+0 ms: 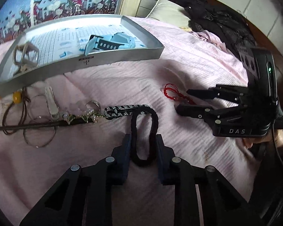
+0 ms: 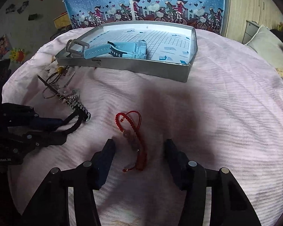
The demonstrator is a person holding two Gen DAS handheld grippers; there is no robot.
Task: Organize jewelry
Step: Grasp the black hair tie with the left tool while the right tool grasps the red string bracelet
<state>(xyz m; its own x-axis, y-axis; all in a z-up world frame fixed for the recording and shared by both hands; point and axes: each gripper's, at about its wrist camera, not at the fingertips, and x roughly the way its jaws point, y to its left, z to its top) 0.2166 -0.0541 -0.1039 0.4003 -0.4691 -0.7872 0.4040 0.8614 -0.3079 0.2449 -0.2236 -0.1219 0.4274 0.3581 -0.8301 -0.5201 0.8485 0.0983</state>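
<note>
A black cord loop [image 1: 154, 120] joined to a black-and-silver braided piece [image 1: 126, 110] lies on the pink bed cover. My left gripper [image 1: 143, 138] is shut on that loop, and both cord strands touch its pads; the right wrist view shows this gripper [image 2: 64, 130] at the left. A red beaded string bracelet [image 2: 143, 160] lies flat between the fingers of my right gripper [image 2: 139, 145], which is open and not touching it. The left wrist view has the right gripper [image 1: 182, 101] beside the red bracelet [image 1: 168, 92]. Behind stands a silver tray [image 1: 103, 58] holding a light blue watch [image 1: 113, 42].
A pale hexagonal frame [image 1: 25, 54] sits at the tray's left end. Left of the braided piece lie an amber bead [image 1: 16, 96], a white clip [image 1: 51, 101], a silver ring [image 1: 93, 105] and thin bangles [image 1: 39, 131]. Dark clothes [image 1: 217, 18] and a pillow [image 1: 168, 11] lie far right.
</note>
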